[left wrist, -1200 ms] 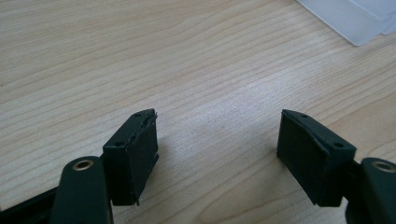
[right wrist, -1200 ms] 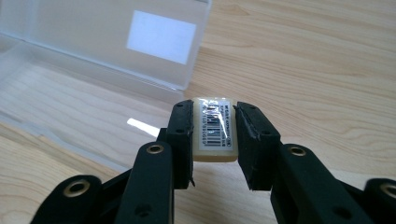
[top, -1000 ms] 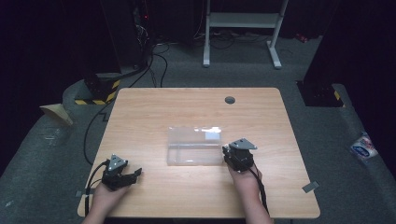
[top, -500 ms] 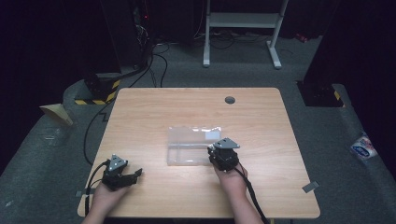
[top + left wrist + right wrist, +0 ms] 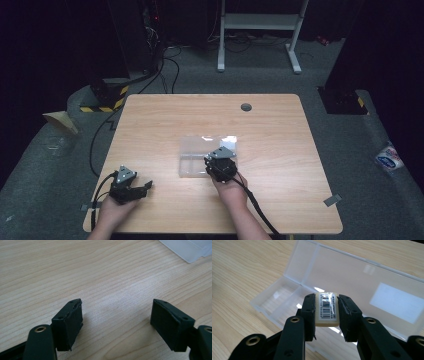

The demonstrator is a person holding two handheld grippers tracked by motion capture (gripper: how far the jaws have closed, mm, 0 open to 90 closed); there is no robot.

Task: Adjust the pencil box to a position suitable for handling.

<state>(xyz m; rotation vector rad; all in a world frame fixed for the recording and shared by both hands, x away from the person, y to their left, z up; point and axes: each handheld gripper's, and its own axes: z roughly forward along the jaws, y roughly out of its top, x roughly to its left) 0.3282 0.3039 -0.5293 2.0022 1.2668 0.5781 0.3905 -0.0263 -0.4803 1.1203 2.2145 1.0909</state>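
An eraser (image 5: 327, 308), cream with a barcode label, is clamped between the jaws of the right gripper (image 5: 326, 312) and is held just over the open clear case (image 5: 352, 277), above its tray, with the lid lying back beyond. The left gripper (image 5: 116, 320) is held low over the bare table (image 5: 75, 270) well to the case's left; its jaws have just been opening, with nothing between them.

The right gripper (image 5: 220, 161), clamping a small cream barcode-labelled eraser (image 5: 327, 308), has slid toward nine o'clock over the clear plastic hinged box (image 5: 192, 155); the left gripper's (image 5: 142, 187) empty jaws have just been opening.
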